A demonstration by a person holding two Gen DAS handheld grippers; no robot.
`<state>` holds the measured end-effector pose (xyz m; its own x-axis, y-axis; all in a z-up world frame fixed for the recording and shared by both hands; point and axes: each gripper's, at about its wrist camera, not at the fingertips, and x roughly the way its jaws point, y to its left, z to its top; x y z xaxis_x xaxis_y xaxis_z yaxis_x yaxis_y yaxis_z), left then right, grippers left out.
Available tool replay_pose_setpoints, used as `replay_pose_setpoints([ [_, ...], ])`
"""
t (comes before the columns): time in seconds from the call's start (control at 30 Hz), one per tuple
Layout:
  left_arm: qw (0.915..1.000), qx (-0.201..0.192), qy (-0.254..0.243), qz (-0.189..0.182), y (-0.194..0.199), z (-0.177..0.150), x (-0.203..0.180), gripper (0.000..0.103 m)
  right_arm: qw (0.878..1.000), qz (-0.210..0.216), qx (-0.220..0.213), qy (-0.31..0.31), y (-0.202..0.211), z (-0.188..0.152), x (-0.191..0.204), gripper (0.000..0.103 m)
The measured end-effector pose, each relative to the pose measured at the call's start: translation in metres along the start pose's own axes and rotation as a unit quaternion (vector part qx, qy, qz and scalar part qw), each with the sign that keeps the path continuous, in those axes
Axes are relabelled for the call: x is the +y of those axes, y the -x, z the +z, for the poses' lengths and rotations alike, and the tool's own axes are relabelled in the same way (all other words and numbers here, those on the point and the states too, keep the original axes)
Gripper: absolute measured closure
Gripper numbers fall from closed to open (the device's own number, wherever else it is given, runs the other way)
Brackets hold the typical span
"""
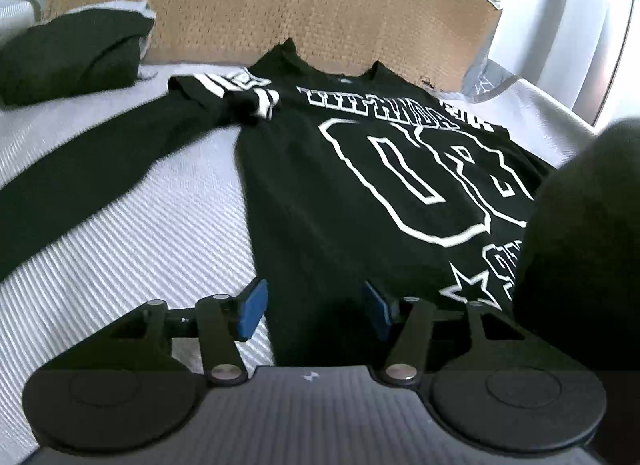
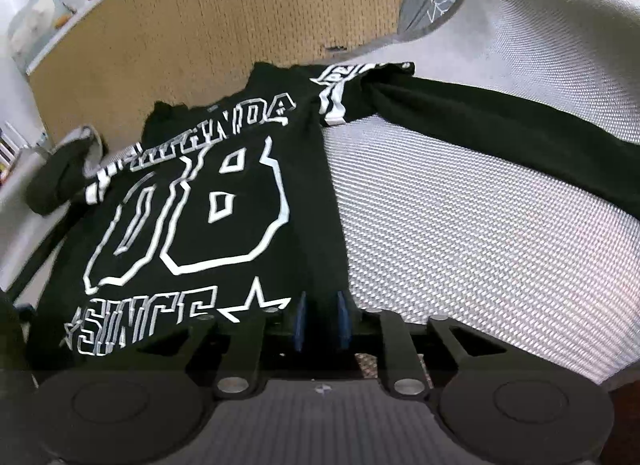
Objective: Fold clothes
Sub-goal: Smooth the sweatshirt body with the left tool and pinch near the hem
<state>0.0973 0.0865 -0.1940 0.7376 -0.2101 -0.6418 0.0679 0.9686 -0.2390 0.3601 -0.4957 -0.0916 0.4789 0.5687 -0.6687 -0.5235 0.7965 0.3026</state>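
While the left tool (image 1: 316, 311) gapes low over the black shirt (image 1: 340, 185), the right tool (image 2: 322, 321) — nearly closed — pinches its hem.

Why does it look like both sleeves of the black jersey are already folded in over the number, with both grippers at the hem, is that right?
Not quite: both sleeves of the black jersey lie spread outward on the white bedspread, as both wrist views show. The left gripper and right gripper are at the hem.

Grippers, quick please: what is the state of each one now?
Left gripper: open, its jaws on either side of the shirt hem.
Right gripper: nearly closed at the hem; grip cannot be told.
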Motion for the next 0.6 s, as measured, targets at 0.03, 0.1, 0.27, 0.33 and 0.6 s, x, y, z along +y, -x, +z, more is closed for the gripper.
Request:
replay_pose_setpoints([
  [0.03, 1.0, -0.003, 0.003, 0.003, 0.001, -0.004, -0.002, 0.042, 1.0, 0.005, -0.006, -0.005, 0.0, -0.002, 0.0, 0.073],
  [0.1, 0.9998, -0.01, 0.017, 0.009, 0.002, -0.009, -0.003, 0.04, 1.0, 0.014, -0.014, -0.006, 0.0, -0.004, 0.001, 0.066],
  [0.27, 0.9987, -0.019, 0.043, 0.02, 0.009, -0.019, -0.001, 0.039, 0.999, 0.027, -0.012, 0.016, -0.005, -0.004, 0.005, 0.058],
  [0.33, 0.9983, -0.02, 0.053, 0.012, 0.012, -0.022, 0.001, 0.037, 0.999, 0.029, -0.011, 0.016, -0.007, -0.005, 0.003, 0.058],
  [0.6, 0.9975, -0.007, 0.004, 0.069, 0.006, -0.027, -0.021, 0.059, 0.999, 0.044, -0.008, 0.014, -0.013, -0.007, -0.002, 0.053],
])
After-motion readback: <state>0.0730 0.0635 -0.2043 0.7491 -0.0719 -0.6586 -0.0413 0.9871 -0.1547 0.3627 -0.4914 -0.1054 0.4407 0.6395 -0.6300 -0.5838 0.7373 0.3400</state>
